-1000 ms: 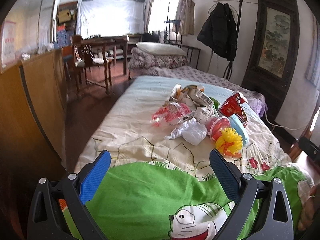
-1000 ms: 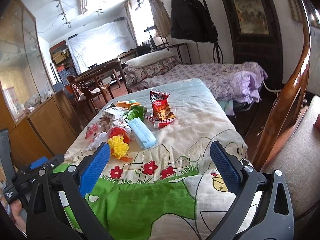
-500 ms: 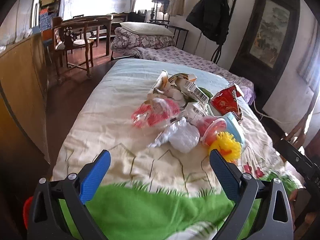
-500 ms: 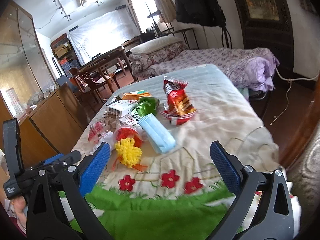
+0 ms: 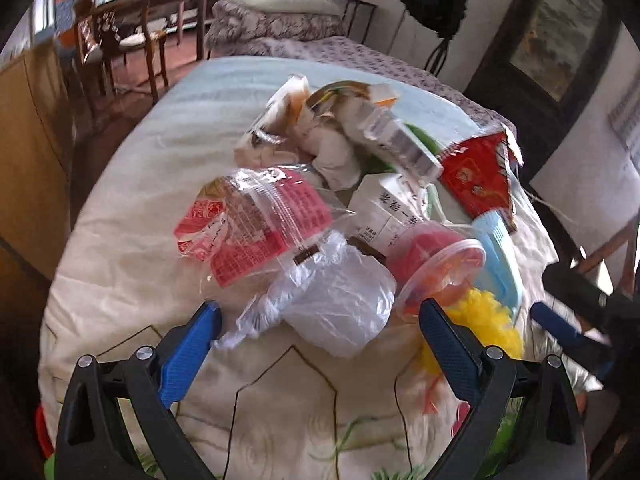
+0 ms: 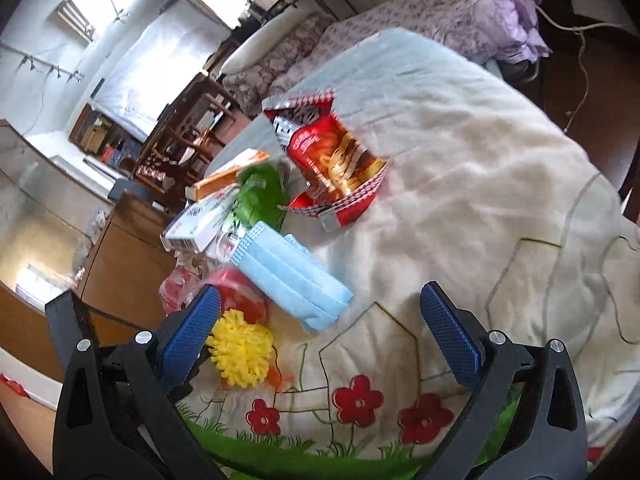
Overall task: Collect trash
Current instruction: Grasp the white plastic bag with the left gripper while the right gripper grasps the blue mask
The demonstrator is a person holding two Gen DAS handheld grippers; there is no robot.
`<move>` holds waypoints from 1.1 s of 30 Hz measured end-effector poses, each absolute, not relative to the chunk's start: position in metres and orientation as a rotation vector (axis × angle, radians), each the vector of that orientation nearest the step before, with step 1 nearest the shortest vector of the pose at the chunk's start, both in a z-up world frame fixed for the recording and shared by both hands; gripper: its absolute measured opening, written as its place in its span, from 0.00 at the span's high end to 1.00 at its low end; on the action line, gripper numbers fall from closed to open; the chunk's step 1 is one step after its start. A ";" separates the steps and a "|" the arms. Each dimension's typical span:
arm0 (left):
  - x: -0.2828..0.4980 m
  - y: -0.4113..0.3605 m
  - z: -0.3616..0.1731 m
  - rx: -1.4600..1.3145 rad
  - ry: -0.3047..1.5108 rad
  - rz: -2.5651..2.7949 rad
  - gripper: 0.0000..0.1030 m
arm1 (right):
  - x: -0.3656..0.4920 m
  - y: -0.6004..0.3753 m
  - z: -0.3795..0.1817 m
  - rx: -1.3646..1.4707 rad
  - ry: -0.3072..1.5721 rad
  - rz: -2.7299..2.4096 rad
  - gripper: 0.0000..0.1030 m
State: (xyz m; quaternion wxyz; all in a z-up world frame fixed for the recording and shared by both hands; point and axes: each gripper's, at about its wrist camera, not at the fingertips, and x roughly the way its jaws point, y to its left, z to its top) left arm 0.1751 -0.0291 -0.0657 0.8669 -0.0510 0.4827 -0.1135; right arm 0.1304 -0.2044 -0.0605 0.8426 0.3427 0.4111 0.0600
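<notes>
A heap of trash lies on the bed quilt (image 5: 120, 216). In the left wrist view my left gripper (image 5: 316, 340) is open, just short of a crumpled clear plastic bag (image 5: 336, 300). Behind it lie a red-printed clear wrapper (image 5: 256, 220), white cartons (image 5: 384, 208), a red plastic cup (image 5: 436, 264), a yellow pom-pom (image 5: 488, 320) and a red snack bag (image 5: 476, 176). In the right wrist view my right gripper (image 6: 320, 328) is open just short of a blue face mask (image 6: 292, 276), with the pom-pom (image 6: 240, 348) by its left finger and the snack bag (image 6: 336, 160) beyond.
A wooden cabinet (image 5: 28, 120) runs along the bed's left side. Chairs and a table (image 5: 132, 36) stand beyond it. A second bed with a pillow (image 5: 280, 4) is behind. The right gripper's body (image 5: 580, 320) shows at the right edge of the left wrist view.
Both grippers have moved forward over the bed toward the trash heap, which now fills each view. Both stay open. The right wrist view has tilted.
</notes>
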 end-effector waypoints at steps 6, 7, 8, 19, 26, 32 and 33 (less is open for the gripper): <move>0.169 -0.032 -0.062 -0.141 0.979 -0.334 0.53 | 0.152 -0.192 -0.063 0.686 0.900 0.136 0.08; 0.171 -0.036 -0.062 -0.148 0.979 -0.366 0.66 | 0.156 -0.191 -0.062 0.678 0.907 0.136 0.14; 0.170 -0.036 -0.063 -0.156 0.979 -0.383 0.70 | 0.161 -0.188 -0.061 0.665 0.914 0.138 0.18; 0.151 -0.029 -0.048 -0.221 0.861 -0.447 0.70 | 0.154 -0.188 -0.051 0.677 0.843 0.255 0.69; 0.166 -0.027 -0.064 -0.242 0.963 -0.333 0.27 | 0.153 -0.185 -0.055 0.643 0.882 0.219 0.69; 0.173 -0.007 -0.069 -0.441 0.940 -0.328 0.06 | 0.136 -0.212 -0.070 0.672 0.908 0.200 0.67; 0.173 -0.004 -0.069 -0.465 0.931 -0.340 0.06 | 0.137 -0.214 -0.074 0.686 0.920 0.195 0.66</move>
